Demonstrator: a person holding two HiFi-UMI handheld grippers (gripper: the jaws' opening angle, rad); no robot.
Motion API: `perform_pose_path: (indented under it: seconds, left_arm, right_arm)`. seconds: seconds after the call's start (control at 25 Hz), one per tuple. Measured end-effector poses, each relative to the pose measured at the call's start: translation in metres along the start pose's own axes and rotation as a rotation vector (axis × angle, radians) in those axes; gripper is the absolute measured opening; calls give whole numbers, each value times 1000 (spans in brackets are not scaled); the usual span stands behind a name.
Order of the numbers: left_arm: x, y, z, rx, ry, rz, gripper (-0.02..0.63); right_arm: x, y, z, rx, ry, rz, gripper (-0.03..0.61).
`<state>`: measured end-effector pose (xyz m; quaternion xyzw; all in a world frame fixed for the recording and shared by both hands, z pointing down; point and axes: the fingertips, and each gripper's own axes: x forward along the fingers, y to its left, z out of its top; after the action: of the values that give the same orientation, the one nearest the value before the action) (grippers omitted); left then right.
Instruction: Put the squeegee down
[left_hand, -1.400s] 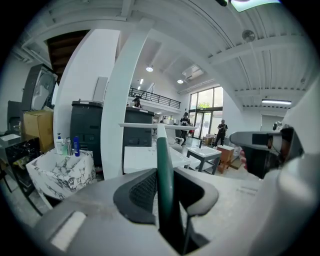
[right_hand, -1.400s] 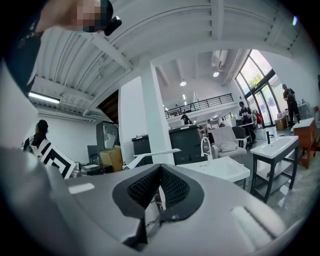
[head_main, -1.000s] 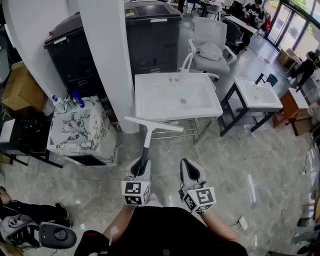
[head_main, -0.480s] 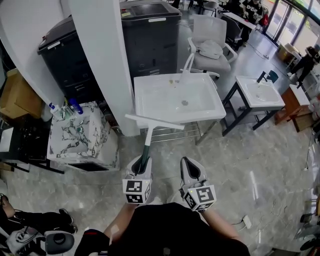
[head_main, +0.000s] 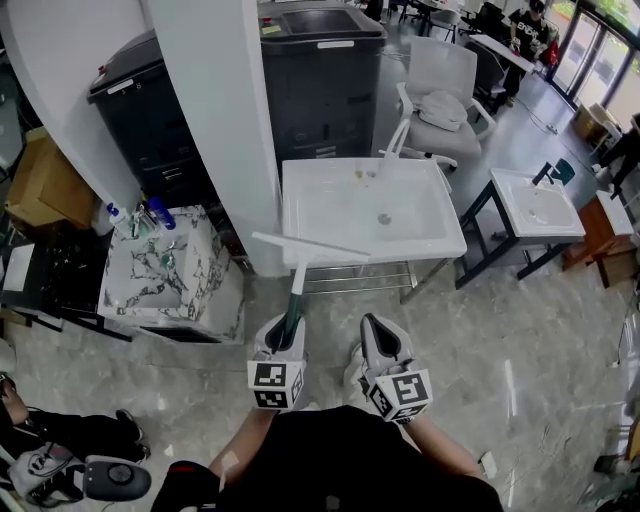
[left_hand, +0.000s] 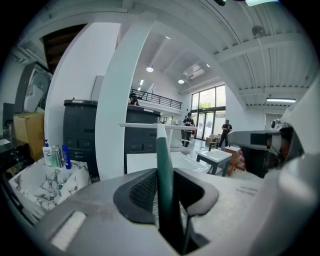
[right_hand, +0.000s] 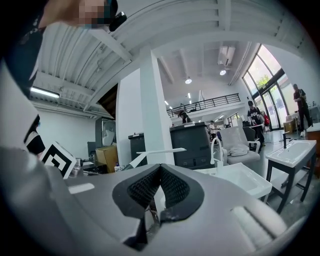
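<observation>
Stepped nearer the sink (head_main: 330, 205); L gripper (head_main: 284, 330) still clamped on squeegee (head_main: 296, 280) handle, blade by sink's near rim; R gripper (head_main: 377, 328) shut, empty; so nothing's down yet.

left claw (head_main: 284, 330) grips the squeegee (head_main: 296, 285) handle; right claw (head_main: 376, 330) beside it, jaws together, empty.

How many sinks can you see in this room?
2. One large sink stands straight ahead, just past the squeegee; a smaller sink stands further to the right. More may be hidden.
</observation>
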<state>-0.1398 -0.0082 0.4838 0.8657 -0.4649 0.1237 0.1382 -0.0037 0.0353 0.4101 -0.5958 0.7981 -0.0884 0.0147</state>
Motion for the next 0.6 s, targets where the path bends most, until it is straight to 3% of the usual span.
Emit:
perform_pose_path:
  seconds: [0.6]
  left_arm:
    - [90, 15, 30, -32, 15, 105, 104]
  right_arm:
    - [95, -68, 18, 17, 17, 118, 2]
